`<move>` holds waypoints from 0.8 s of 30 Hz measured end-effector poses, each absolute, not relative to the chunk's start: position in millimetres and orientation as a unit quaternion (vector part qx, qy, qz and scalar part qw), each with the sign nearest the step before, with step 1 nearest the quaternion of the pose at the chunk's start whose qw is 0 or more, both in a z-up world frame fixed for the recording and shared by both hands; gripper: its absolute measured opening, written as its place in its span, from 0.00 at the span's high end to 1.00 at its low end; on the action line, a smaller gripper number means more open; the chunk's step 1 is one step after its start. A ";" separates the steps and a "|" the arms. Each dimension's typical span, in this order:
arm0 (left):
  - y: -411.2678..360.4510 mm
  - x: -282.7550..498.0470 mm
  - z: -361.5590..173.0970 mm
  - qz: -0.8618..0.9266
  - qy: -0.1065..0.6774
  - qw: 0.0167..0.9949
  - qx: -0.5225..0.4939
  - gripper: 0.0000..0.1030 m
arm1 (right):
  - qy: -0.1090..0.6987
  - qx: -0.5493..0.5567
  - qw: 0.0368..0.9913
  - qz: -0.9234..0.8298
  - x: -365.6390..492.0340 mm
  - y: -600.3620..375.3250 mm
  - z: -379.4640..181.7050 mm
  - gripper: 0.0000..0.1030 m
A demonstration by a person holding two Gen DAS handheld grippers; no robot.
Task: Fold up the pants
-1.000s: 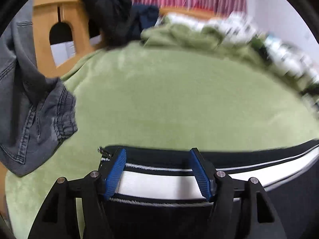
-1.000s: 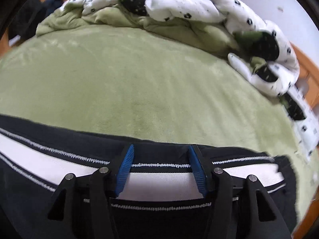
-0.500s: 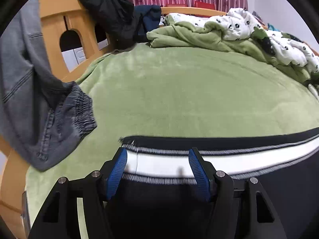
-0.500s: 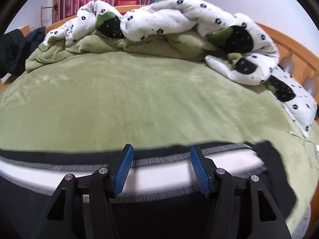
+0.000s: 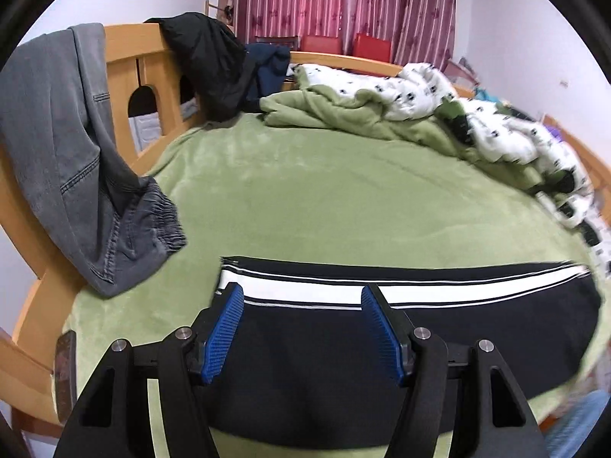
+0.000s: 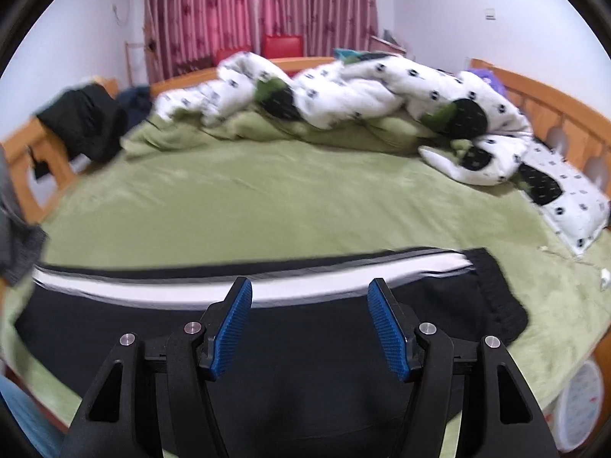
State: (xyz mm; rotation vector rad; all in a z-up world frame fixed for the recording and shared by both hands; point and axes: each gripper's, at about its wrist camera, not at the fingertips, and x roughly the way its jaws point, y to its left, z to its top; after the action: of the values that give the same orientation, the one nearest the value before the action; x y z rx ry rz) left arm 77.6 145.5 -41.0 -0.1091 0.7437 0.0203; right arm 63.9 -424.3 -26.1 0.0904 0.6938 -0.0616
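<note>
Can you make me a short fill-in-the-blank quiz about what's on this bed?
1. The black pants have a wide ____ stripe along the side.
2. They lie flat on a ____ blanket.
3. The grey jeans hang over the wooden ____ at the side of the bed.
4. Nothing is pinched between the blue fingers of the right gripper; they stand ____.

Missing words: white; green; bed frame; open

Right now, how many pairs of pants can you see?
2. The black pants with a white stripe lie flat on the green bed below the fingers. Grey jeans hang over the wooden bed frame on the left. The dark clothes behind may hide more.
</note>
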 end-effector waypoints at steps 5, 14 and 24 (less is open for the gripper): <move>153.9 54.1 -30.1 0.009 0.369 0.924 -0.100 0.39 | 0.344 0.105 0.933 0.007 68.5 -381.0 3.9 0.39; 177.4 3.4 -145.2 -0.042 0.403 0.884 -0.231 0.39 | 0.356 0.128 0.924 0.061 78.2 -319.3 -42.5 0.35; 206.5 33.7 -232.1 -0.067 0.366 0.856 -0.359 0.43 | 0.389 0.091 0.916 0.038 92.7 -310.9 -67.9 0.35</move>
State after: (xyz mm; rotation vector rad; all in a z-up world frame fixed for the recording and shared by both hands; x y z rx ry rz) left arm 33.7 206.5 -232.1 -0.7538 0.7691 -0.1406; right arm 92.7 -310.9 -67.9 0.1881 0.8012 0.0780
